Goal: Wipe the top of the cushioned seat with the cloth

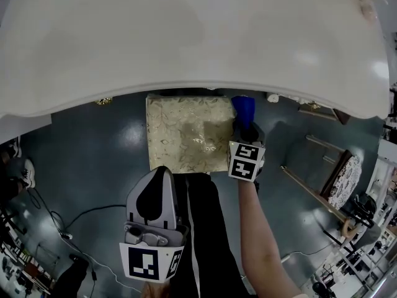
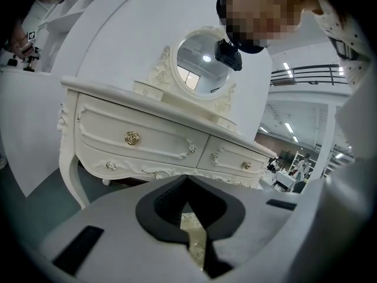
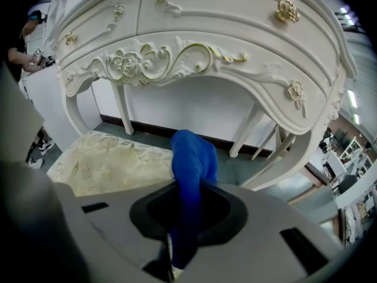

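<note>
Blue cloth [image 1: 243, 109], pinched in the right gripper [image 1: 246, 129], hung at the right edge of the cushioned seat [image 1: 180, 132], whose top spread leftward from it. The left gripper [image 1: 159, 176], jaws together and empty, hovered nearer the person.

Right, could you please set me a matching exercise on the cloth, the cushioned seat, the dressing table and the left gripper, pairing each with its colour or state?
Things:
1. cloth
2. cushioned seat
3. dressing table
4. left gripper

Colours or states:
A. white, with gold rose-shaped knobs
B. jaws together, nothing between them
C. blue, clamped in the right gripper
D. pale gold floral fabric

Pairs: 1-C, 2-D, 3-A, 4-B.
</note>
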Demonstrator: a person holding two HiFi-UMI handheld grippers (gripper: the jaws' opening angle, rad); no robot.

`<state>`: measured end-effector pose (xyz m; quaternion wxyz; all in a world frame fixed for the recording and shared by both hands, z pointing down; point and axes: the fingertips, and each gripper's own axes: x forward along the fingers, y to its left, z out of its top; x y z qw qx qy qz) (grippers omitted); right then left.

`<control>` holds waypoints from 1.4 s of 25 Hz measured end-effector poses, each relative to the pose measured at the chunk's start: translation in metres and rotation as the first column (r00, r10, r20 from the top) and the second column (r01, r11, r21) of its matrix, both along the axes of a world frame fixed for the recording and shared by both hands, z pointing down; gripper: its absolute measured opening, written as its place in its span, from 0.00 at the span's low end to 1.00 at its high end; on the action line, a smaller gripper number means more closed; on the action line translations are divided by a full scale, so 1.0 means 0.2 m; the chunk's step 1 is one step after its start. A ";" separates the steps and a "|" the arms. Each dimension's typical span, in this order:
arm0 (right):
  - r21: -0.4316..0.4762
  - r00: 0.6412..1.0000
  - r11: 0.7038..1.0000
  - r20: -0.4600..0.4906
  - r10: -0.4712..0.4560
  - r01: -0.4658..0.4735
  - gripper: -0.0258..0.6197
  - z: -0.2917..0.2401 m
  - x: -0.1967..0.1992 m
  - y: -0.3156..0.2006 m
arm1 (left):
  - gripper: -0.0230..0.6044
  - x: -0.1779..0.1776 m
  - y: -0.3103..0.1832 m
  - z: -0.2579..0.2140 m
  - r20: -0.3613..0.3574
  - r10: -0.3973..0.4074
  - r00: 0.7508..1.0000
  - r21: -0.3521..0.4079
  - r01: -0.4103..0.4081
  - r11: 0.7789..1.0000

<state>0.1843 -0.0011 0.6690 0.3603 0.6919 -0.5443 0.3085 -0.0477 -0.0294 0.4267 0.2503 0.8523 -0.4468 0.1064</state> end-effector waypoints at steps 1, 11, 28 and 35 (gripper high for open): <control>0.001 1.000 1.000 0.000 0.000 0.000 0.13 0.00 -0.02 -0.01 | 0.02 -0.01 0.00 0.00 -0.001 -0.003 1.000 0.001 0.003 1.000; 0.002 0.999 0.999 0.005 -0.039 0.039 0.13 -0.01 -0.22 -0.09 | 0.02 -0.12 -0.01 -0.02 -0.009 -0.042 0.999 0.006 0.042 0.999; -0.004 0.989 0.989 0.002 -0.147 0.147 0.13 -0.01 -0.53 -0.21 | 0.02 -0.34 -0.05 -0.04 -0.024 -0.117 0.993 0.011 0.117 0.993; 0.009 0.984 0.984 0.030 -0.177 0.177 0.13 -0.01 -0.68 -0.28 | 0.02 -0.41 -0.06 -0.05 -0.024 -0.150 0.988 0.009 0.151 0.989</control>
